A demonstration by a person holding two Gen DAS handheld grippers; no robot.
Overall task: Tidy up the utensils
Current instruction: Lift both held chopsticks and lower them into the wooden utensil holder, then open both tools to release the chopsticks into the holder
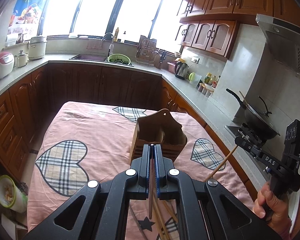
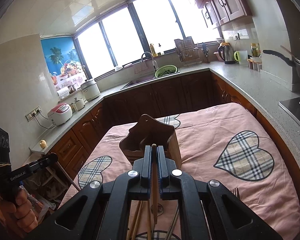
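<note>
A brown wooden utensil holder (image 1: pixel 160 136) (image 2: pixel 150 138) stands on the pink cloth with plaid hearts (image 1: pixel 90 128) (image 2: pixel 220 128), just beyond both grippers. My left gripper (image 1: pixel 152 148) is shut on a thin dark chopstick (image 1: pixel 150 200) whose pale tip shows at the fingertips. My right gripper (image 2: pixel 154 148) is shut on a light wooden chopstick (image 2: pixel 154 184) (image 1: pixel 220 166). Each gripper also shows in the other's view, the left gripper (image 2: pixel 54 157) at the left and the right gripper (image 1: pixel 239 140) at the right, both held by hands. Several loose chopsticks (image 2: pixel 138 218) (image 1: pixel 166 214) lie on the cloth under the grippers.
A fork (image 2: pixel 235 192) lies on the cloth at the near right. A black wok (image 1: pixel 256 124) sits on the stove to the right, close to the table edge. Counters and brown cabinets (image 1: pixel 110 84) ring the table. A bowl (image 1: pixel 6 192) sits low at the left.
</note>
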